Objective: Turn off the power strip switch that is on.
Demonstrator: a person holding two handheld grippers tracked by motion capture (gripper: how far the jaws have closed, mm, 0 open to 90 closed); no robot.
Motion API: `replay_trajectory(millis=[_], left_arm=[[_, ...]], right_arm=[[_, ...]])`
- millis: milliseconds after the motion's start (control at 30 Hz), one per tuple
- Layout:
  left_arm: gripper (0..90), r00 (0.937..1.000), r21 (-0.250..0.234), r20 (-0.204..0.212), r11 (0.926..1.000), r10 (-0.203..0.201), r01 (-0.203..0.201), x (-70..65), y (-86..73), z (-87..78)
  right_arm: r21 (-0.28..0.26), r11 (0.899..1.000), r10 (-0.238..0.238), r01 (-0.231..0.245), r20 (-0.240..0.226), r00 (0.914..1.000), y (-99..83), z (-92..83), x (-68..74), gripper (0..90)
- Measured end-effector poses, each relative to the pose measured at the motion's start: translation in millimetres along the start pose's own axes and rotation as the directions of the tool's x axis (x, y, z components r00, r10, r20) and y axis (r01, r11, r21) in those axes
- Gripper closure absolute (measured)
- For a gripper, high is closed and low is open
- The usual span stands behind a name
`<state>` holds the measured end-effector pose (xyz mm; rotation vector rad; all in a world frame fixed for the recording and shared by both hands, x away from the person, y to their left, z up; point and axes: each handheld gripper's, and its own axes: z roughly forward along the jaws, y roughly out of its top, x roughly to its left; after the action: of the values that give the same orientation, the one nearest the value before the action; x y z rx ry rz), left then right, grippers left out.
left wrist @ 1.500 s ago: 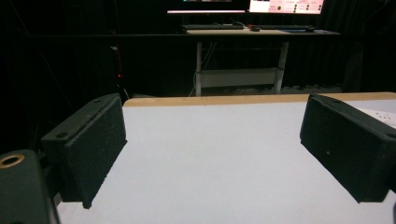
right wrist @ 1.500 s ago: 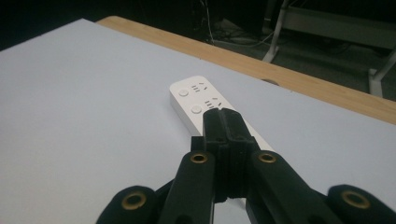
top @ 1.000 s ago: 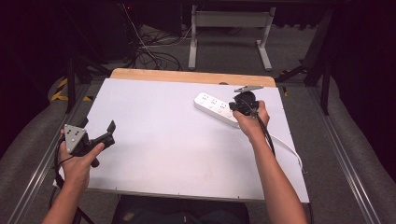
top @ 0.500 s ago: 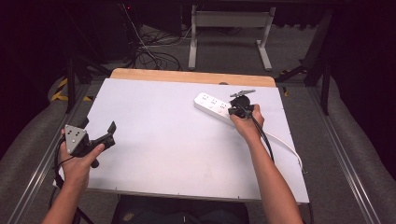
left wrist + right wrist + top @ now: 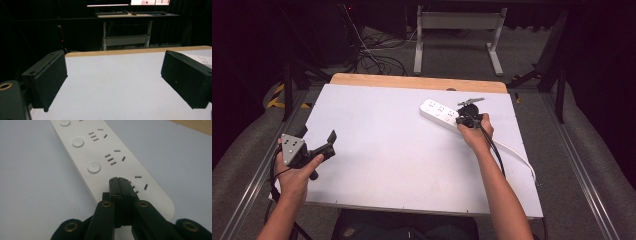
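Just one power strip [image 5: 105,155] with three round buttons.

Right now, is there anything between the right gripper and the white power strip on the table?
Nothing visible stands in the way. The right gripper, jaws shut with nothing between them, is right over the cable end of the power strip, its tips above the last socket beside the round buttons. Whether the tips touch the strip cannot be told.

No readable text anywhere: power strip [image 5: 105,157] face shows just socket slots and round buttons, no brand or markings; far monitors [image 5: 130,2] too small and blurred to read
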<state>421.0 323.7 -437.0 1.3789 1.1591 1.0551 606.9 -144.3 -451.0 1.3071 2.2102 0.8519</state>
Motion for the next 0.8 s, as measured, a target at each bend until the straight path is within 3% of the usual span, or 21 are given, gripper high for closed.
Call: replay_trajectory(millis=[800], left_arm=[[7.4, 1.0000, 0.003, 0.007, 1.0000, -0.006, 0.006, -1.3, -0.6, 0.0]], right_arm=[[-0.029, 1.000, -0.001, 0.002, 0.019, 0.9998, -4.5, -0.2, 2.9, 90.0]])
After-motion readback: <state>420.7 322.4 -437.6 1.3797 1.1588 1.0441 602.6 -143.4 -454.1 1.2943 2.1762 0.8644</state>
